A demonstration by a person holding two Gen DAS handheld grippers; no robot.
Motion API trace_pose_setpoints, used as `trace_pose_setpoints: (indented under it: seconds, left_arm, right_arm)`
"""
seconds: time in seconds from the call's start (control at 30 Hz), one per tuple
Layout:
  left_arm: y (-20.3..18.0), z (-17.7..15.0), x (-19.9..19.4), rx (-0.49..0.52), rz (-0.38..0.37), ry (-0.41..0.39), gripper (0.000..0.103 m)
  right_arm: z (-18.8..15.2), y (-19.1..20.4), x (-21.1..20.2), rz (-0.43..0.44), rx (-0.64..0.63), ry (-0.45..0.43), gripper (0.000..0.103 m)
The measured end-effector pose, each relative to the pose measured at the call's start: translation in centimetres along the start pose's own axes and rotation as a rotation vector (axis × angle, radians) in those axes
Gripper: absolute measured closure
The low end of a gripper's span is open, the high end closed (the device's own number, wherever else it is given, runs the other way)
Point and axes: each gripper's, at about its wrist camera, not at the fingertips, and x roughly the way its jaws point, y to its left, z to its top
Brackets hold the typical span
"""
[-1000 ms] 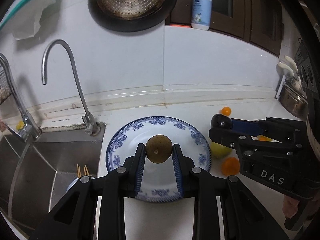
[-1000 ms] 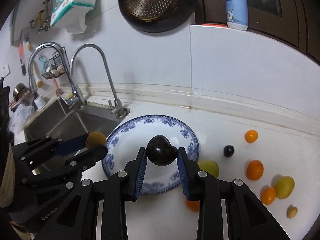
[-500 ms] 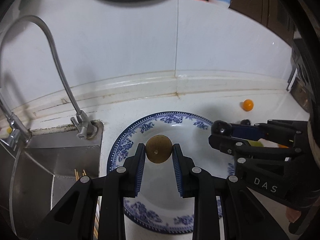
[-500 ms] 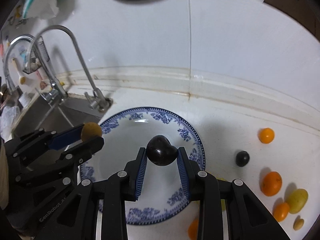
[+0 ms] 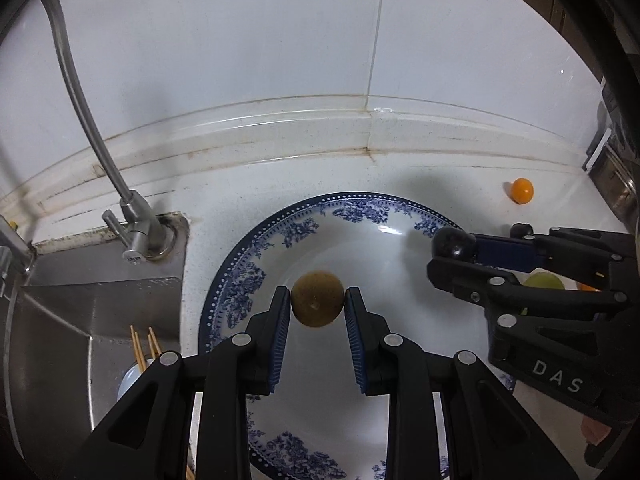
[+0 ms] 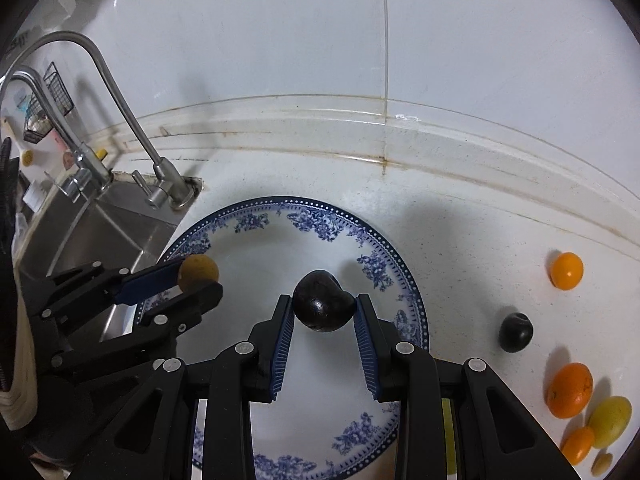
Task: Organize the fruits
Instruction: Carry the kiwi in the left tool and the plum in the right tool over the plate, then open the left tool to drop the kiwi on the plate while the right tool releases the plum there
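Observation:
A blue-and-white plate (image 5: 256,264) lies on the white counter next to the sink; it also shows in the right wrist view (image 6: 256,224). My left gripper (image 5: 317,304) is shut on a brown kiwi (image 5: 317,304) and holds it over the plate's middle. My right gripper (image 6: 323,307) is shut on a dark plum (image 6: 323,307) over the plate's right part. Each gripper shows in the other's view: the right one with the plum (image 5: 454,242), the left one with the kiwi (image 6: 199,273).
Loose fruit lies on the counter to the right: a dark plum (image 6: 516,332), small oranges (image 6: 566,270) (image 6: 570,390), a yellow-green fruit (image 6: 610,420). The steel sink (image 6: 80,224) and a tap (image 5: 136,220) are at the left, with chopsticks (image 5: 142,346) in a cup.
Both grippers have moved forward and down over the plate, each with its fruit still held. The plate now fills more of both views.

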Motion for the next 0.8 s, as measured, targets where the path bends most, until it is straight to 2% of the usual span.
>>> trace_pose_setpoints:
  seconds: [0.23, 0.3, 0.33, 0.63, 0.8]
  left_arm:
    - [-0.5, 0.2, -1.8, 0.0, 0.02, -0.021, 0.069]
    - [-0.7, 0.2, -2.8, -0.013, 0.015, -0.027, 0.065]
    - [-0.8, 0.2, -3.1, -0.017, 0.023, -0.03, 0.065]
    - [-2.6, -0.8, -8.5, -0.006, 0.055, -0.135, 0.058]
    - [-4.1, -1.6, -11.1, -0.002, 0.038, -0.2, 0.049]
  right_arm:
    - [-0.6, -0.5, -0.9, 0.004, 0.007, -0.025, 0.07]
    - [-0.8, -0.6, -1.6, 0.014, 0.008, -0.039, 0.069]
    - [-0.9, -0.6, -2.0, 0.018, 0.007, -0.045, 0.067]
    - [-2.5, -0.7, -7.4, -0.012, -0.007, -0.149, 0.066]
    - [-4.1, -0.9, -10.4, -0.037, -0.018, -0.219, 0.066]
